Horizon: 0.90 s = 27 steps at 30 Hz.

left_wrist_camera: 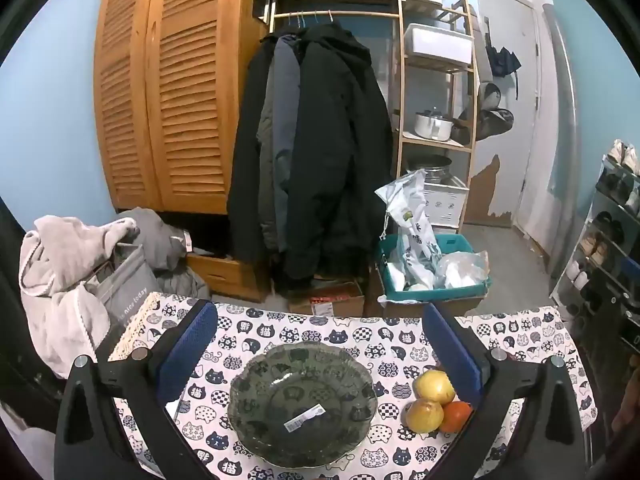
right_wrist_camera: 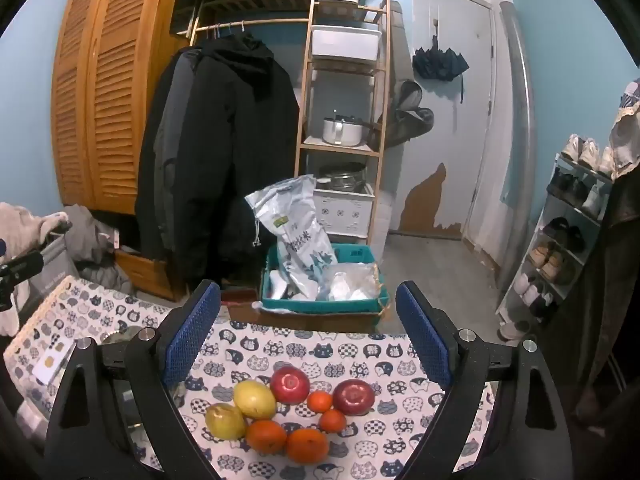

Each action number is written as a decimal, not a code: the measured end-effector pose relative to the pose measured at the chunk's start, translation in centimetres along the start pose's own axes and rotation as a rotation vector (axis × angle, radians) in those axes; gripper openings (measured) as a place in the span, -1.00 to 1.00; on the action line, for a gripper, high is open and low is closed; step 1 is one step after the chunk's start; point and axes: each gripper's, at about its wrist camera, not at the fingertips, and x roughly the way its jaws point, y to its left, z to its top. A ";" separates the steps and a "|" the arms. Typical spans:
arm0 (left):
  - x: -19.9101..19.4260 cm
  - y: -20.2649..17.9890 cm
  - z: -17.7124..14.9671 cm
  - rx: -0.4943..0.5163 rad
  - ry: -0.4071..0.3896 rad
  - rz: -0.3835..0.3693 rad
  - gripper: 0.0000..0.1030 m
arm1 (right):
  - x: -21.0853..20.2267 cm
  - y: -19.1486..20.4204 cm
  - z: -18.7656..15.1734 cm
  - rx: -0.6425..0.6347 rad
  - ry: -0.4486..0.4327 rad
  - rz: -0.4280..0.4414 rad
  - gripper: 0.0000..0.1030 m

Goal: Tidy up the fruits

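Two oranges [right_wrist_camera: 286, 440] lie nearest, both claws, left claw [left_wrist_camera: 320, 356] and right claw [right_wrist_camera: 308, 332], apart and empty: sorting seems unstarted, so next likely lift fruit leftward into the glass bowl [left_wrist_camera: 248, 380].

Orange [left_wrist_camera: 456, 416] half hidden behind right finger; glass bowl [right_wrist_camera: 120, 338] mostly behind left finger.

Dark green glass bowl [left_wrist_camera: 303, 402], cat-print tablecloth [right_wrist_camera: 320, 350], red apples [right_wrist_camera: 290, 385], yellow apples [right_wrist_camera: 255, 399]

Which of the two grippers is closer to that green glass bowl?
Left. The left gripper hangs open right above the bowl; the right gripper is over the fruit beside it.
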 end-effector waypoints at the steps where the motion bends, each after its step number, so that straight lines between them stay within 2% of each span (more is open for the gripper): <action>1: 0.0 0.0 0.0 0.004 -0.002 0.005 1.00 | 0.0 0.0 0.0 0.004 0.007 0.000 0.70; 10: -0.1 0.6 0.0 0.032 -0.020 0.004 1.00 | 0.0 0.1 0.0 -0.001 0.001 -0.002 0.70; 27: -0.5 -0.6 0.3 0.069 -0.035 0.003 1.00 | -0.1 -0.1 0.2 0.000 -0.002 -0.002 0.70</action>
